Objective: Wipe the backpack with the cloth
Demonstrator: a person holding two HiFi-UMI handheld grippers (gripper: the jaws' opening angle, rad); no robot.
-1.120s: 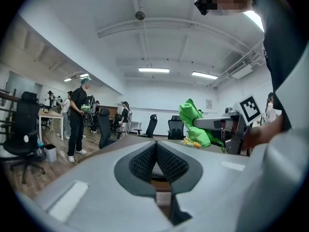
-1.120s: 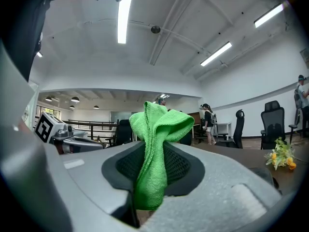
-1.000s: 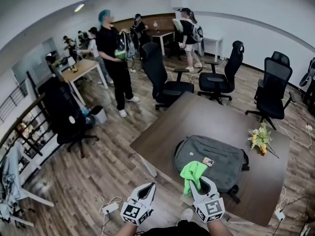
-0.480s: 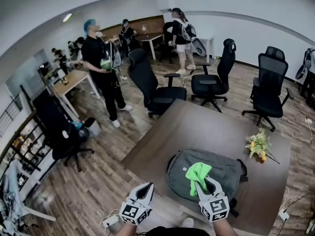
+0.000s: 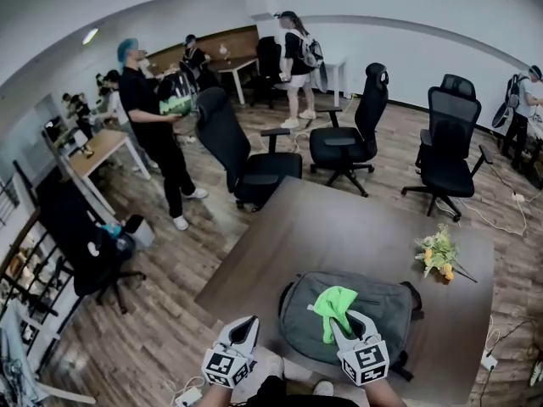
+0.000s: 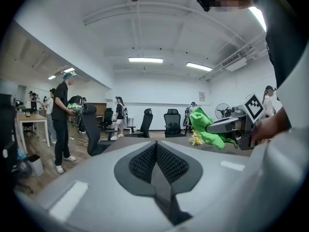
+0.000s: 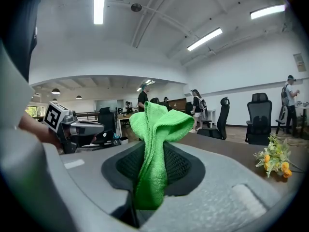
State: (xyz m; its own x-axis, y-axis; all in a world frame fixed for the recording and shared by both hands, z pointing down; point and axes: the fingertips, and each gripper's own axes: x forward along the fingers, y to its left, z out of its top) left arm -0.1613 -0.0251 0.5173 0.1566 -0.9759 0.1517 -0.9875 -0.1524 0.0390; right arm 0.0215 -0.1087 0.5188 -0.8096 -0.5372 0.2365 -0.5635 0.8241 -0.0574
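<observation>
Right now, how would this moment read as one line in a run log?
right gripper: shut on cloth | left gripper: shut, empty | backpack: flat on table

We see the backpack [image 5: 373,312] flat on the table's [image 5: 339,227] near end, with the flowers [image 5: 437,255] on the table behind it to the right. The cloth [image 5: 333,303], pinched in the right gripper [image 5: 341,320], sits over the backpack's near-left part. The left gripper [image 5: 244,325] is left of the backpack, off the table edge. Three office chairs [image 5: 348,138] stand behind the table.

An office: swivel chairs [image 5: 344,134], desks [image 5: 93,151], strip lights [image 7: 100,3].
</observation>
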